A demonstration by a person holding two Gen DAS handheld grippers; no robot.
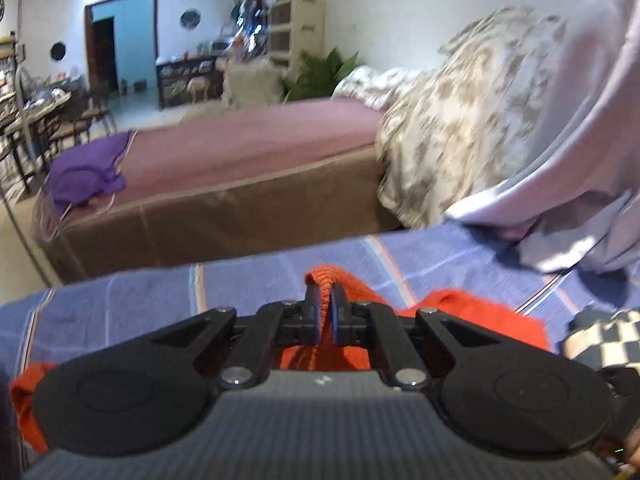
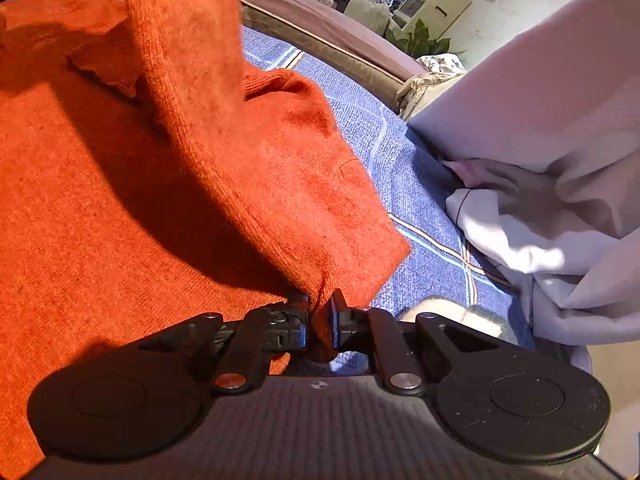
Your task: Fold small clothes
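An orange knit sweater (image 2: 100,208) lies spread on a blue striped bedsheet (image 2: 416,196). My right gripper (image 2: 319,312) is shut on the edge of a sweater part that is lifted and stretches up and away to the top of the view (image 2: 188,40). In the left wrist view my left gripper (image 1: 325,300) is shut on a ribbed orange end of the same sweater (image 1: 324,276), held just above the sheet (image 1: 120,300). More orange fabric (image 1: 480,320) lies behind and right of it.
A pale lilac cloth (image 2: 540,128) is heaped on the sheet to the right and also shows in the left wrist view (image 1: 580,160). A checkered item (image 1: 604,340) lies at the right. Beyond stands another bed (image 1: 240,148) with a purple garment (image 1: 84,172) and a floral quilt (image 1: 460,120).
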